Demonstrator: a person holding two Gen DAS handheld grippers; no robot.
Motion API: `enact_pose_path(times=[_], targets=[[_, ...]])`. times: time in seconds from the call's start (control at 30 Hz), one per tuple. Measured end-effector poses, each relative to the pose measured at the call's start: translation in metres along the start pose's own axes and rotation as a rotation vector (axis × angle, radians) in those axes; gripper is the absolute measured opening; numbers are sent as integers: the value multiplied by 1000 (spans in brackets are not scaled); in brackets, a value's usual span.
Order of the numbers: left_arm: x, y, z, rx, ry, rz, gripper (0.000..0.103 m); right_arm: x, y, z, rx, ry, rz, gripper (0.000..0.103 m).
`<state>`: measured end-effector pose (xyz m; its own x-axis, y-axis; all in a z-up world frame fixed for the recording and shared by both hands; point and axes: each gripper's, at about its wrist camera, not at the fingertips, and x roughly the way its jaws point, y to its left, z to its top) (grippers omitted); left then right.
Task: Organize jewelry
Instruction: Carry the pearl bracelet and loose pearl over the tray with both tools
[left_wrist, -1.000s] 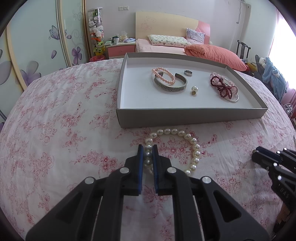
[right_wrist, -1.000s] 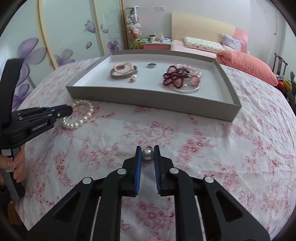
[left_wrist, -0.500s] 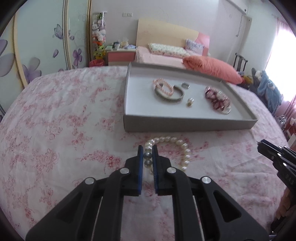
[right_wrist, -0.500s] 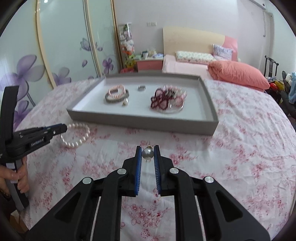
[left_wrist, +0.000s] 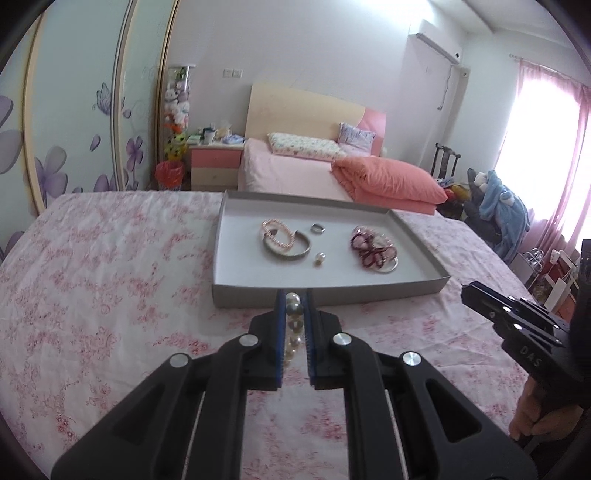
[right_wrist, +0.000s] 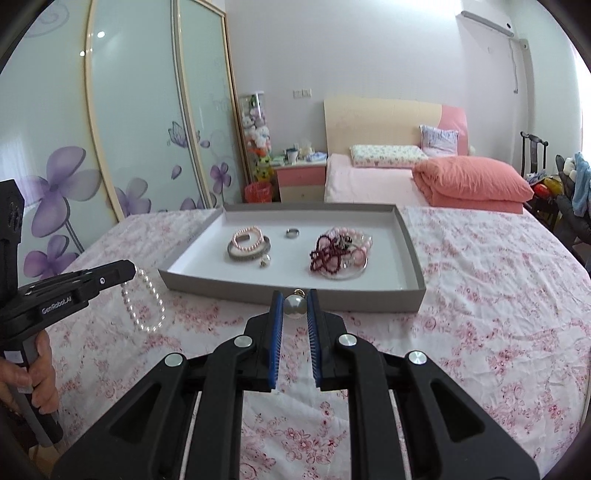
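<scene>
Left gripper (left_wrist: 294, 301) nearest the lens: blue pads clamped on a white pearl bracelet (right_wrist: 144, 300), whose loop hangs free from the fingertips above the floral bedspread (left_wrist: 110, 295). Right gripper (right_wrist: 294, 301) likewise narrow, pinching a single pearl earring (right_wrist: 294, 305) by its bead; small gold fitting shows at the top. A hand (right_wrist: 40, 373) grips the left tool's handle. Beyond both tips, a shallow grey tray (right_wrist: 412, 243) lies on the bedspread, holding a pink bead bracelet (right_wrist: 248, 239) lying on a silver bangle (right_wrist: 236, 255), a ring (right_wrist: 291, 232), a second pearl earring (right_wrist: 264, 260), and a tangle of dark red and pink beads (right_wrist: 338, 251); the count of strands cannot be resolved.
</scene>
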<state>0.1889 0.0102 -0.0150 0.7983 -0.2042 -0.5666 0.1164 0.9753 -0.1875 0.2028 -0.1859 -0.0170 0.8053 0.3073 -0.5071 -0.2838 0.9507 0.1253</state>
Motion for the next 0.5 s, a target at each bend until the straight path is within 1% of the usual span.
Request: enact_pose_path(times=[0.27, 0.5], targets=[[-23, -14, 8, 6, -72, -12, 10, -15, 7, 8, -24, -84, -12, 14], [-37, -29, 14, 40, -138, 14, 10, -26, 9, 15, -30, -151, -24, 14]])
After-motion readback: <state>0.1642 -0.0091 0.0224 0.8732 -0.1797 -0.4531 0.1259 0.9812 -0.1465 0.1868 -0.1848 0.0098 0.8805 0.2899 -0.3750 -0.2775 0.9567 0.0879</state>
